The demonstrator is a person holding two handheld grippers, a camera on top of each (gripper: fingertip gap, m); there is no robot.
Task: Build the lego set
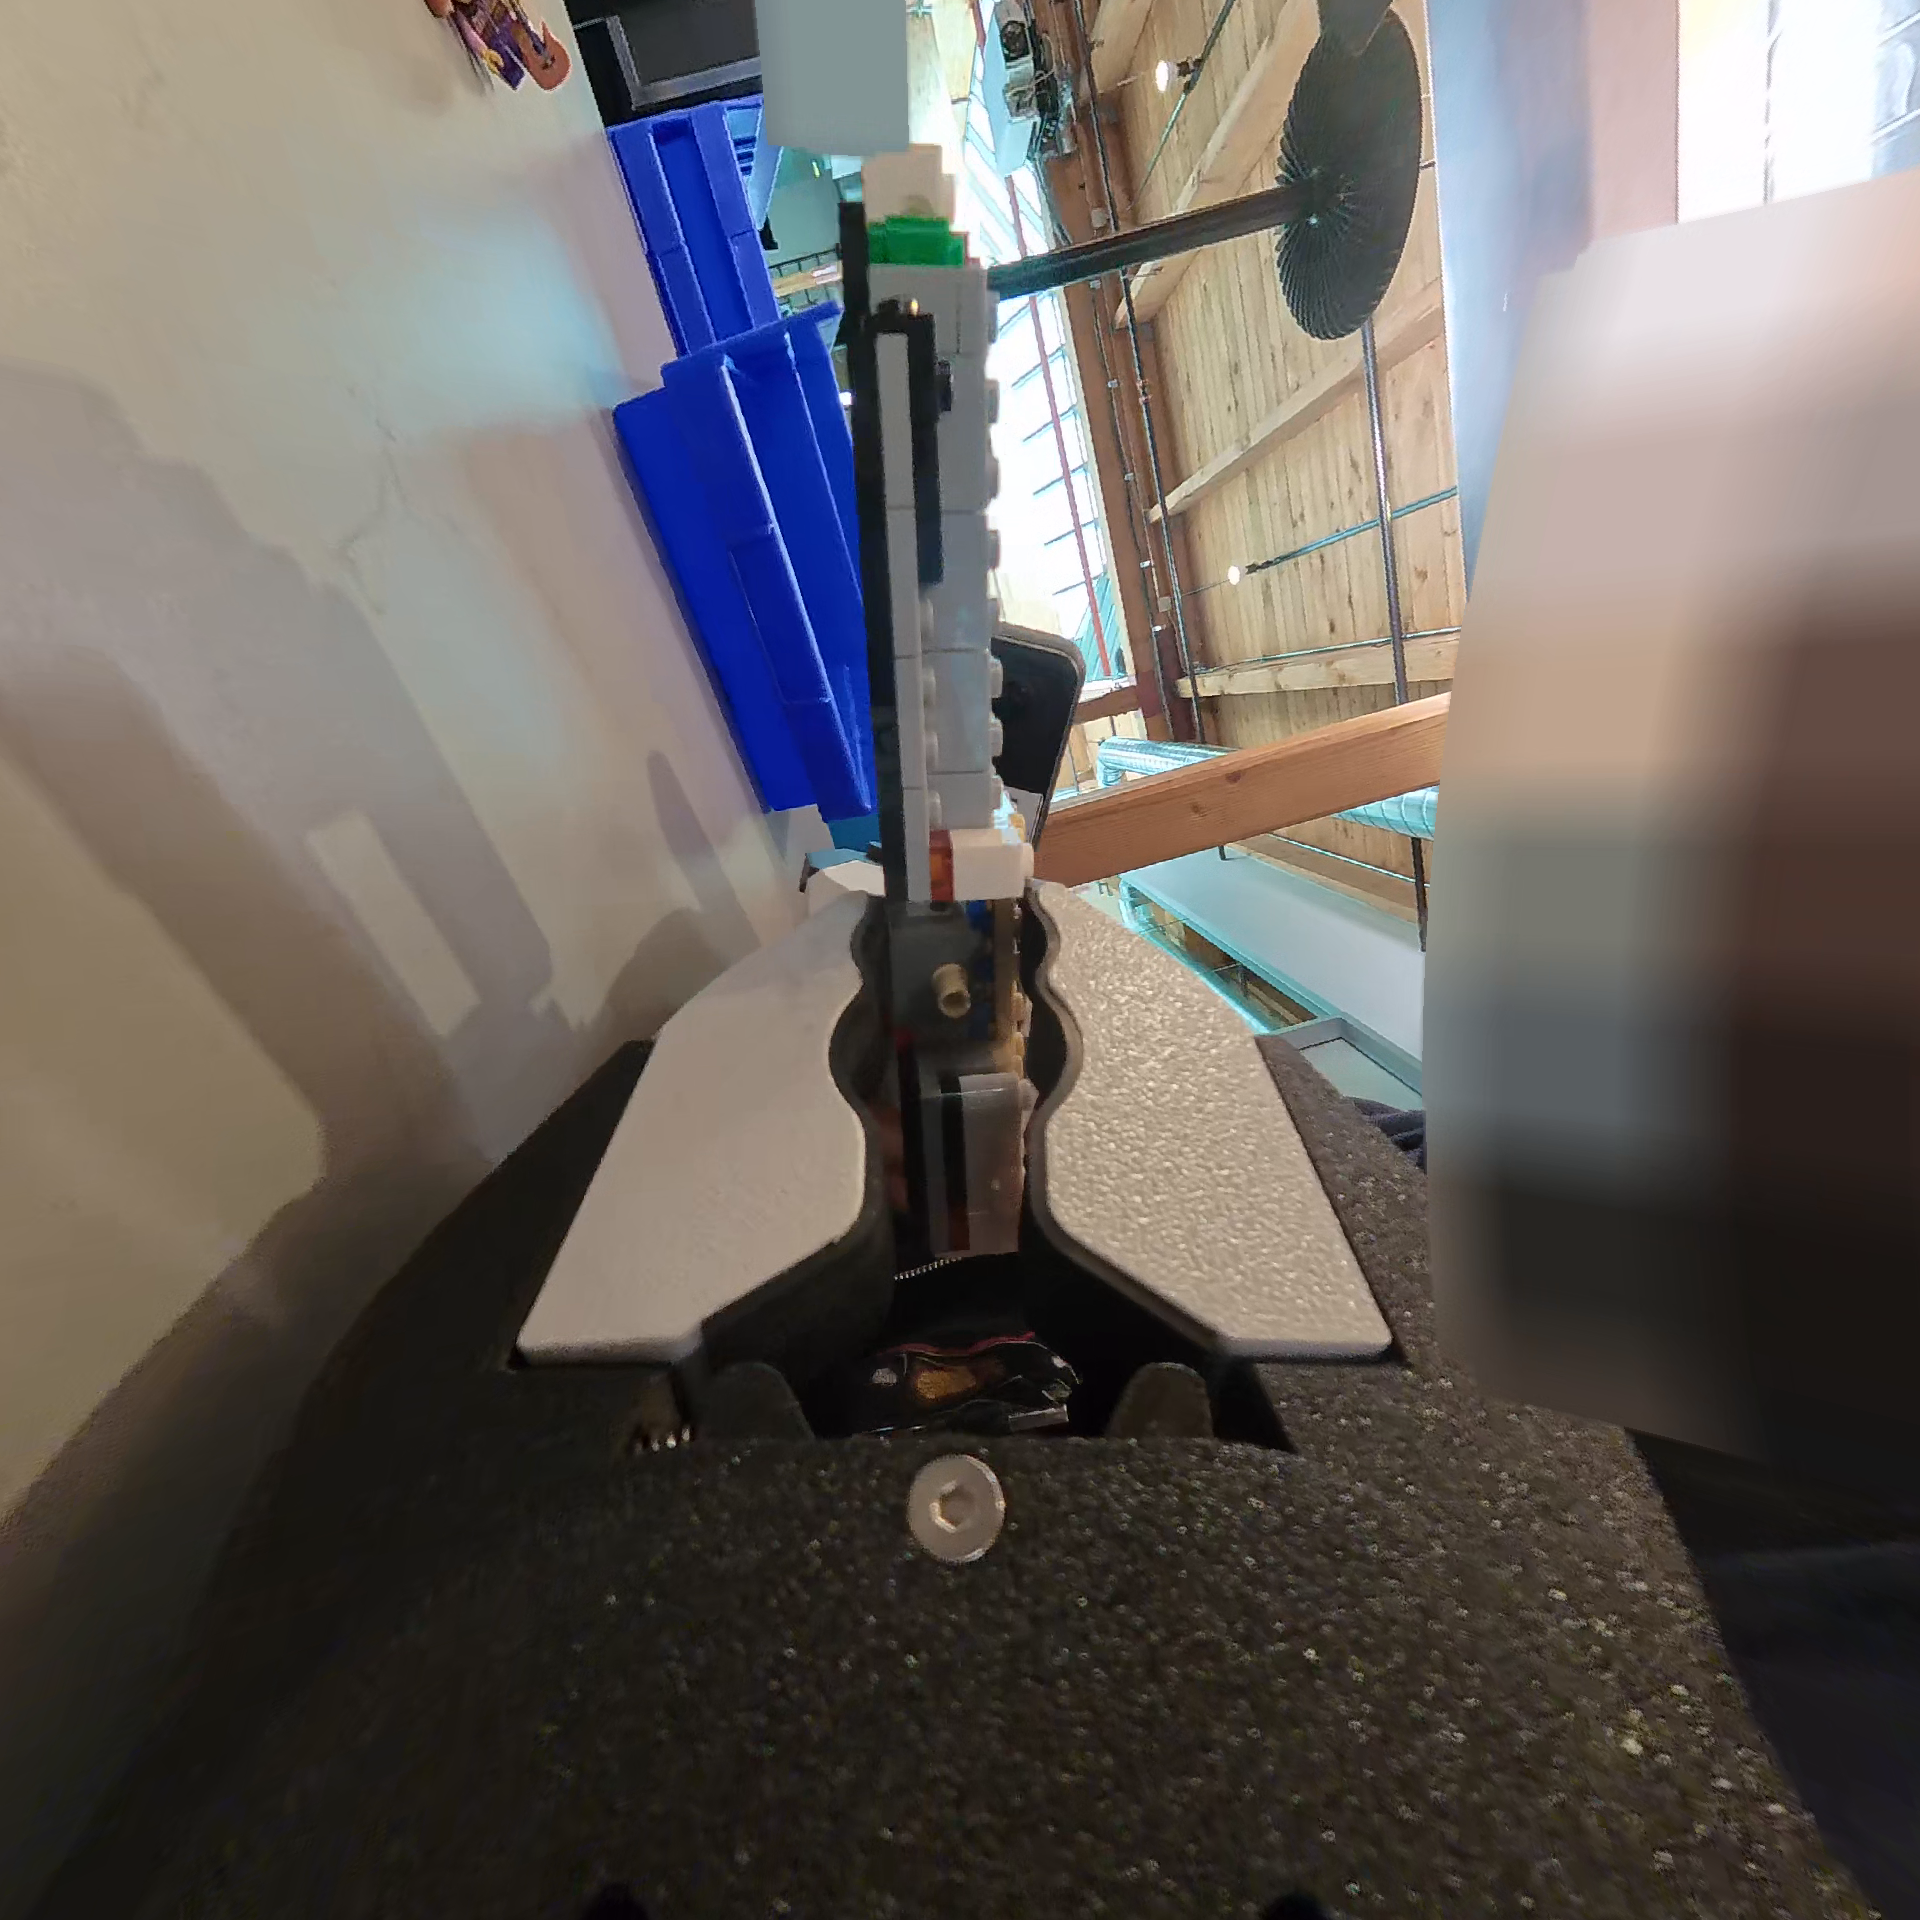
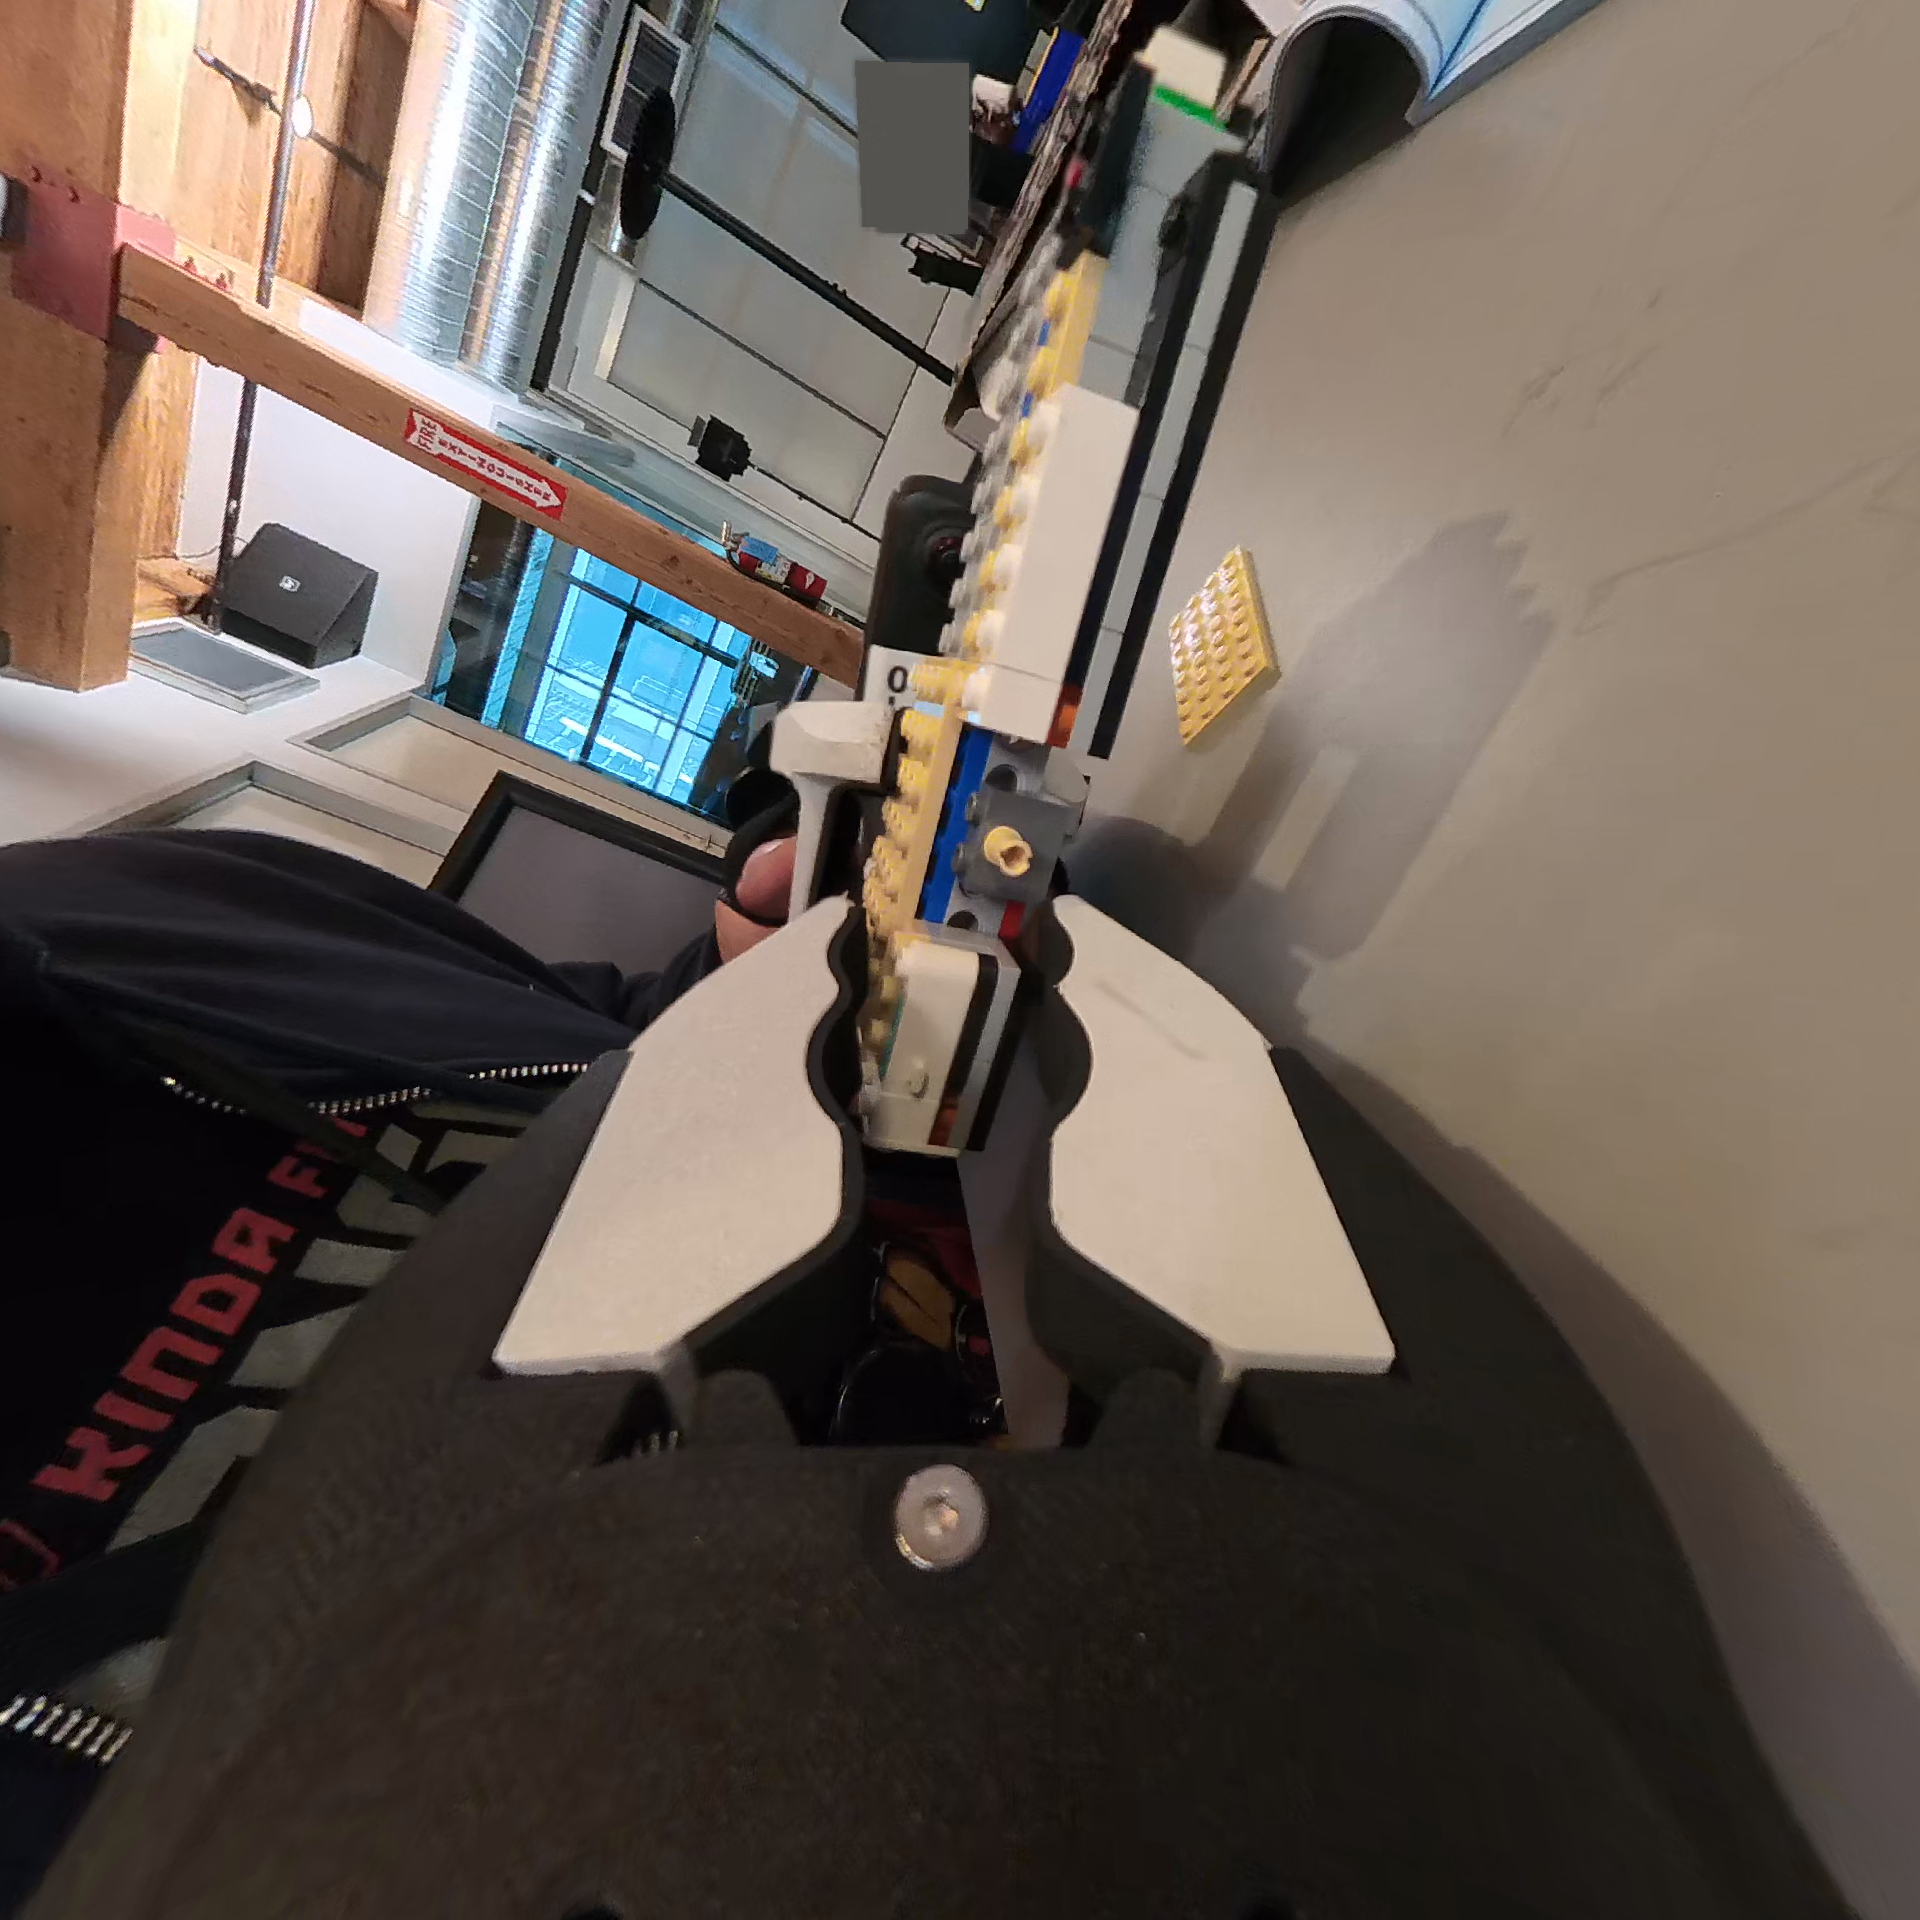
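Note:
A long brick model (image 1: 935, 623) of grey, white, black, yellow and blue bricks, with a green piece at its far end, is held in the air beside the pale table (image 1: 260, 520). My left gripper (image 1: 951, 925) is shut on it near a tan pin (image 1: 951, 997). The model's white end block lies back between its fingers. In the right wrist view my right gripper (image 2: 951, 925) is shut on that end of the model (image 2: 1070, 540), with its pads against the yellow studded side and the grey side. One white finger of the left gripper (image 2: 821, 748) grips just beyond.
Blue bins (image 1: 748, 540) stand on the table behind the model. A loose yellow plate (image 2: 1221, 644) lies on the table (image 2: 1558, 520), and an open booklet (image 2: 1455, 52) lies farther off. A person's hand (image 2: 758, 883) and dark jacket (image 2: 208, 1039) are on the left.

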